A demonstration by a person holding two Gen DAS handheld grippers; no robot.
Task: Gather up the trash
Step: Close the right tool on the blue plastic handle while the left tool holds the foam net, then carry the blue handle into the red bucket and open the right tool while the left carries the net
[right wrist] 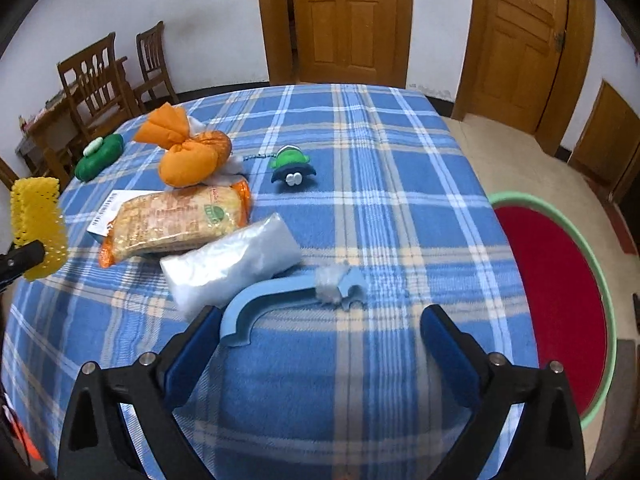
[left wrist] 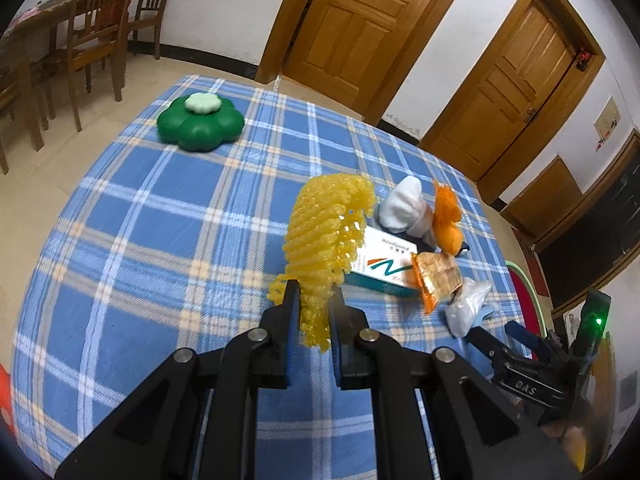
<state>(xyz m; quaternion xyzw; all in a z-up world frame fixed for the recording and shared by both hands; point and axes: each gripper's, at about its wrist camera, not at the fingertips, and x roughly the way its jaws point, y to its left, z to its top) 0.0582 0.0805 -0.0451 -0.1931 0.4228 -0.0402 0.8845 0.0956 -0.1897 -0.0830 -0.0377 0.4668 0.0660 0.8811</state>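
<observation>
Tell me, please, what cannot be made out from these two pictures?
- White box: left wrist view, print too small and upside down; the yellow foam net in the left tongs covers one corner.
- Red basin: right wrist view, cut off by the table edge, contents unseen.
- Right tongs: nothing between them; the clear plastic bag hides the box's lower part.

Clamped in the left tool [left wrist: 314, 296]: yellow foam netting [left wrist: 324, 236], ribbed, soft, matt. Ahead of the right tool [right wrist: 320, 320]: crinkled glossy clear plastic bag [right wrist: 228, 266], shiny printed snack wrapper [right wrist: 176, 220], smooth matt blue plastic piece [right wrist: 280, 296]. Fuzzy woven plaid cloth over the table [right wrist: 360, 200]. Beyond, varnished wooden doors [right wrist: 344, 20].
</observation>
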